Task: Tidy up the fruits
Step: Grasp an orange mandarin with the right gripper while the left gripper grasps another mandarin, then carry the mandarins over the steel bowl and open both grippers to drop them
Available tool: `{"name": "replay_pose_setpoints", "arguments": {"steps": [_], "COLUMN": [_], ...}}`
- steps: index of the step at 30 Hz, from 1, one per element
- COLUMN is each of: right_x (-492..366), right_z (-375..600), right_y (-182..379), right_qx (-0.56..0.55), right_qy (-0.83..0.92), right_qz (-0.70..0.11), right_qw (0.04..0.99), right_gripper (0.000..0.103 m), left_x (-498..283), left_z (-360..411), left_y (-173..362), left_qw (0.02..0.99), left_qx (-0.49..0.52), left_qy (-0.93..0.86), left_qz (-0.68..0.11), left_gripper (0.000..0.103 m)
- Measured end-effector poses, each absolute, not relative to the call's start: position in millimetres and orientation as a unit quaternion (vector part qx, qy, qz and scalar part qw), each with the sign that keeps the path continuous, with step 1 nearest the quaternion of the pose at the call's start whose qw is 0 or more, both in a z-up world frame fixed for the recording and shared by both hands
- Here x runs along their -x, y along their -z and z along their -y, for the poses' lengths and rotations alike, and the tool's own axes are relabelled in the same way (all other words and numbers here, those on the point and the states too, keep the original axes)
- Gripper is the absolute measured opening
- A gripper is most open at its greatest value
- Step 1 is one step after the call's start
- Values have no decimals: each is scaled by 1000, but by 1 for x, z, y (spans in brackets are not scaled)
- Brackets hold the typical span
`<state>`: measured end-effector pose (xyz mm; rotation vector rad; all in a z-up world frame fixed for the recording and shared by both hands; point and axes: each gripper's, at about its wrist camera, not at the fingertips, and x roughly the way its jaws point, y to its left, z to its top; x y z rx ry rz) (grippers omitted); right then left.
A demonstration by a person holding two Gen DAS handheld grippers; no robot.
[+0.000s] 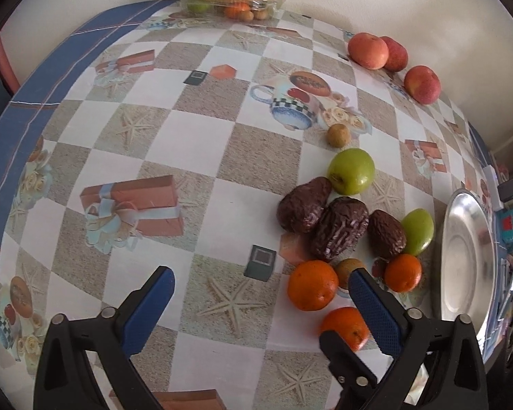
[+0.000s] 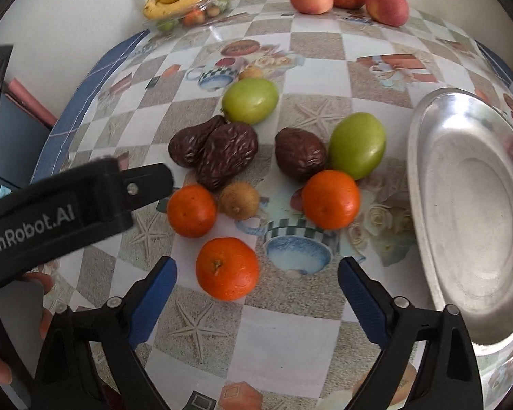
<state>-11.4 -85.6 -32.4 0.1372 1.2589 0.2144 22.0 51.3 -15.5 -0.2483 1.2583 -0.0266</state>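
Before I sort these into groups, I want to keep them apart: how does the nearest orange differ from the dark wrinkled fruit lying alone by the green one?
The nearest orange is bright orange and smooth; the lone dark fruit is deep brown and wrinkled. The orange is round, the dark fruit elongated. The orange lies clear of other fruit; the dark fruit lies close against a green fruit. Both rest on the tablecloth, outside the metal plate.

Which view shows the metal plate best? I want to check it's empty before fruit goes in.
The right wrist view: the metal plate fills the right side, its whole bare inside visible. In the left wrist view the plate is squeezed edge-on at the right border, partly cut off below.
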Motion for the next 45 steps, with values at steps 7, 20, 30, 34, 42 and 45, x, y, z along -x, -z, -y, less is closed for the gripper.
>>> {"name": "replay_pose_setpoints", "arguments": {"steps": [7,20,30,34,42,45], "right_x": [12,12,17,20,25,29], "right_z": [80,110,148,156,186,205], "right_y": [33,23,9,4,-11,-15], "right_qx": [-83,-111,-151,-157,-189,-199], "right_qy": [-135,-92,-64,-59,-28,6], "right_qz": [-585,-578,-555,-546,-518,-510], "right_qw": [795,803,815,820,834,837], "right_gripper": [45,40,40,40,40,40], "left_x": [-23,-24,-21,-18,-16,-15], "left_z": [-46,-39,-34,-39,-24,-2], "left_y": [17,22,20,9,-11,-19], "left_qw": [795,786,784,795,811,821], "left_qx": [139,144,152,170,183,162], "left_qy": [37,59,72,75,120,144], "left_qz": [-589,-599,-597,-577,-543,-528], "left_gripper": [94,61,33,33,33,33]}}
